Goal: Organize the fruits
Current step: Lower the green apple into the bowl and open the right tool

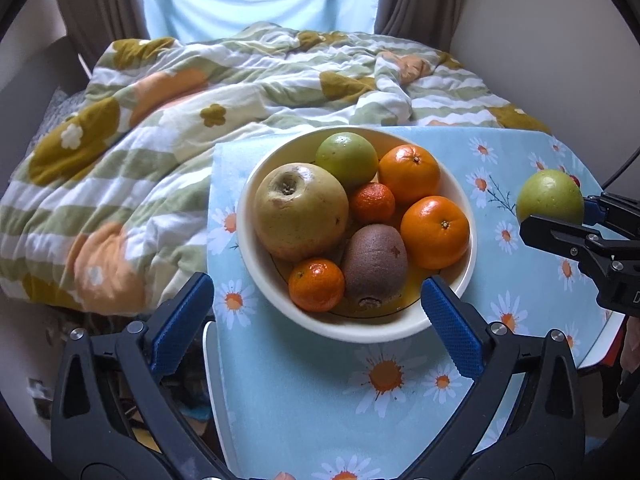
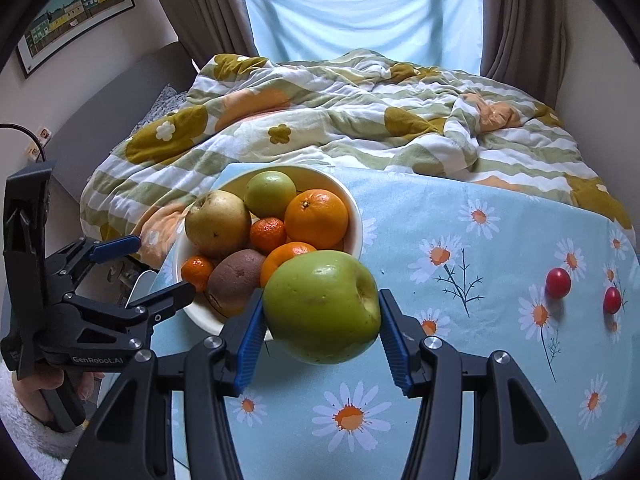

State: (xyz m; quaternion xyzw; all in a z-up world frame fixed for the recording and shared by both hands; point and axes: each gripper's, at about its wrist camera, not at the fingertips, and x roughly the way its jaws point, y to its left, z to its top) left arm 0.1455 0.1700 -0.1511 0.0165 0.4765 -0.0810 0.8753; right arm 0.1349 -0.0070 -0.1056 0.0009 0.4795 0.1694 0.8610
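Right claw grips a green apple, blue pads pressed on both flanks, fruit held clear of the desk and just in front of the bowl. Judgement: the apple hangs that high so it can clear the rim and go in with the rest.

Left claw stands wide open, nothing between its pads; its fingers straddle the near rim of the bowl. No earlier picture to compare. Judgement: its share of the loading is done for now and it is waiting at the bowl.

Bowl, cream, holds a large yellowish apple, a second green fruit behind it, two oranges, two small mandarins and a kiwi. Pile is close to the rim; room for the held apple looks tight, so it may roll unless set in a gap.

Two cherry tomatoes lie loose on the desk, well to the right of the bowl; not yet gathered.

Surface: the desk is covered with a pale blue cloth printed with daisies. Beyond the bowl, a bed with a rumpled quilt in green stripes and mustard flowers. Past that, a window with a light blue blind between brown curtains. Framed picture on the wall, up and left of the bowl.
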